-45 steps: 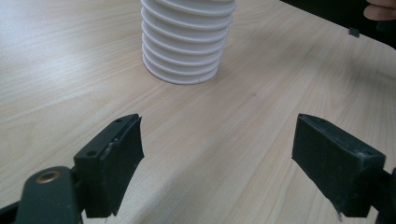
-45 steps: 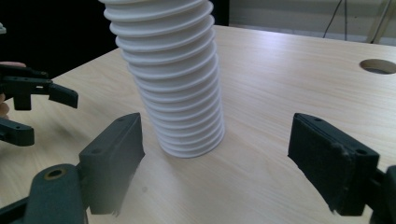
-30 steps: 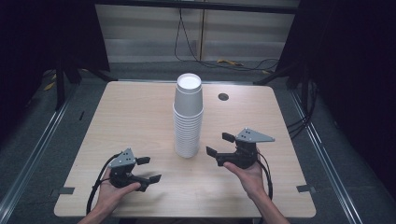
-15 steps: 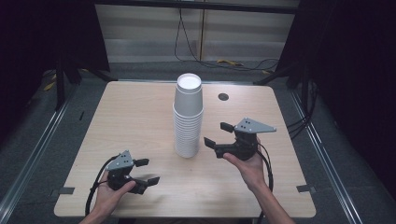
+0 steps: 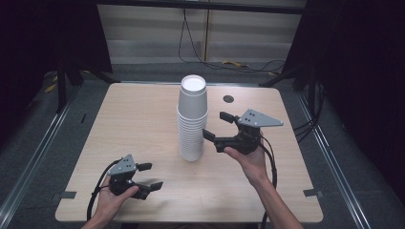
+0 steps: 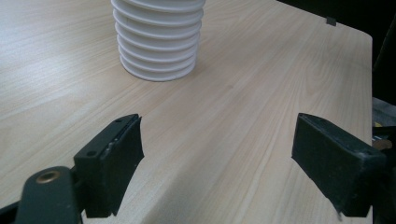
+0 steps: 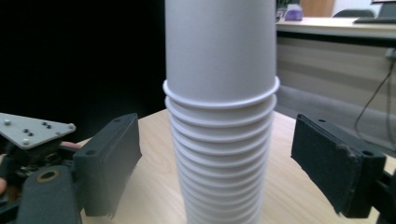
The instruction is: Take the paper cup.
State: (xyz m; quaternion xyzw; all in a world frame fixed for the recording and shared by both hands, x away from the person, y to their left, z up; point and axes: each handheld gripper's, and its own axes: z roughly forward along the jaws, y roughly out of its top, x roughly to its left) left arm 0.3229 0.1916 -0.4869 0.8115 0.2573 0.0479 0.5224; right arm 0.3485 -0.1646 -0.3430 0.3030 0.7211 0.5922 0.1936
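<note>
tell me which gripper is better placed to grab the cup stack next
Right, probably. The right gripper is raised beside the cup stack, jaws open, and its own view shows the stack centred between them. The left gripper sits low near the table front edge, open over bare wood, stack farther off.

Cup stack (image 6: 159, 39) cut off by top edge in left gripper view, only lower rims visible; top and base of stack cropped in right gripper view. Small dark round spot (image 5: 228, 98) on table (image 5: 133, 114) too small to identify. Forearms cut off at bottom edge
</note>
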